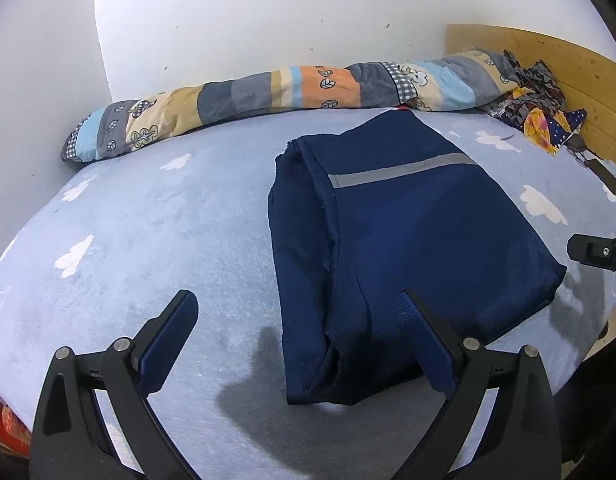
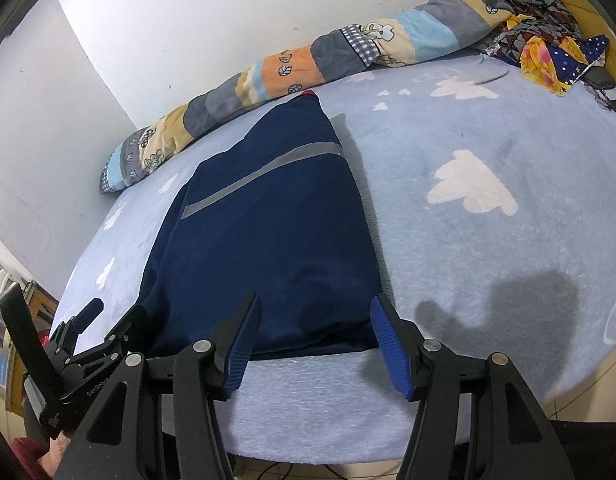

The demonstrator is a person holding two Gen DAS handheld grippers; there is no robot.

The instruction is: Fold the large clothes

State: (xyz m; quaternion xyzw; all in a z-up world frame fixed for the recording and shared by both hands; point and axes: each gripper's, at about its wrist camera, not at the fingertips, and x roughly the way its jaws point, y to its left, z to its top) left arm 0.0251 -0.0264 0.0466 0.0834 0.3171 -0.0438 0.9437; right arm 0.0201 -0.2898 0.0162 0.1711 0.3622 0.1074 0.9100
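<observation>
- Left wrist view:
  - Garment first: a navy folded garment (image 1: 392,240) with a grey reflective stripe (image 1: 400,170) lies flat on the light blue cloud-print blanket (image 1: 147,240) that covers the bed.
  - No container shows here; the bed alone bears things.
  - The left gripper (image 1: 295,312) is released, its jaws spread wide and clasping nothing.
  - The garment's near left corner lies between the jaws, towards the right finger (image 1: 424,340), which hangs over the navy cloth; whether it touches the cloth I cannot tell.
  - The left finger (image 1: 171,332) stands over bare blanket, apart from the garment.
  - Beyond the garment a rolled patchwork quilt (image 1: 267,96) runs along the white wall (image 1: 247,12).
  - Far right of the claw, a heap of patterned cloth (image 1: 540,108) lies against a wooden headboard (image 1: 568,80).
  - Part of the right gripper (image 1: 596,252) shows at the right edge, just beside the garment's right corner.

- Right wrist view:
  - The right gripper (image 2: 316,332) is released too, its jaws apart and empty.
  - The garment's (image 2: 267,240) near edge runs just ahead of and between its blue pads (image 2: 388,352), near its right corner.
  - The left gripper (image 2: 87,328) shows low on the left, at the garment's other near corner.
  - The claw's shadow falls on the blanket (image 2: 488,160) to its right.
</observation>
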